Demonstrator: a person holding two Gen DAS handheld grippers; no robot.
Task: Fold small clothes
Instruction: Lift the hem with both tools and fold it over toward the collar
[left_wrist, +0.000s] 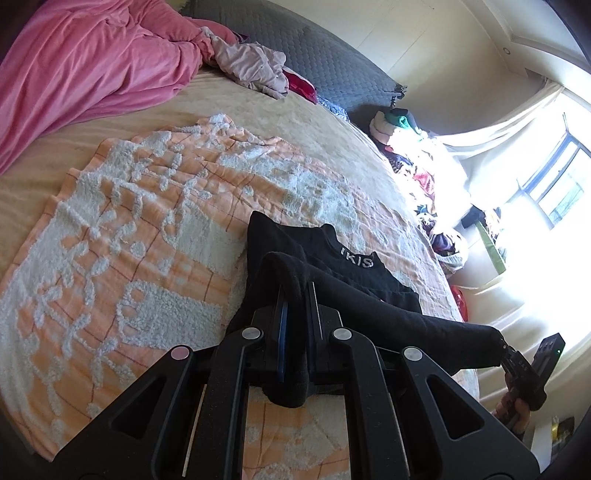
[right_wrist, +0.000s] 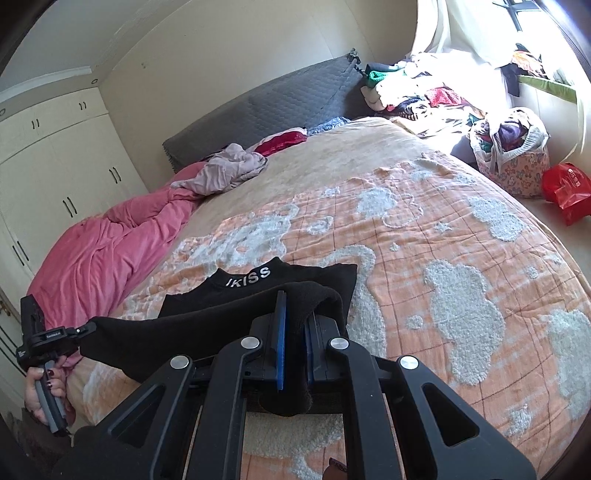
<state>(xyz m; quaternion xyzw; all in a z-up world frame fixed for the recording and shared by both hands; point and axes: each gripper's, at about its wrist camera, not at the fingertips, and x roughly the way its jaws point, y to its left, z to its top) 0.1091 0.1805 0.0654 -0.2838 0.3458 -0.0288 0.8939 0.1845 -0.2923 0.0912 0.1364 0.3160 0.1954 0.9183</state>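
Observation:
A small black garment (left_wrist: 354, 269) with white "IKISS" lettering on its band lies partly on the orange-and-white blanket (left_wrist: 147, 221) on the bed. My left gripper (left_wrist: 297, 295) is shut on one lower corner of the garment. My right gripper (right_wrist: 295, 306) is shut on the other corner. The black edge is stretched taut between the two and lifted above the bed. The garment (right_wrist: 258, 280) shows in the right wrist view with its band facing away. The right gripper also shows in the left wrist view (left_wrist: 506, 350), and the left gripper in the right wrist view (right_wrist: 86, 326).
A pink duvet (left_wrist: 74, 66) and a crumpled pale garment (left_wrist: 255, 62) lie near the grey headboard (right_wrist: 280, 99). Piles of clothes (right_wrist: 424, 92), a full bag (right_wrist: 513, 155) and a red bag (right_wrist: 569, 192) sit by the window. White wardrobes (right_wrist: 55, 158) stand left.

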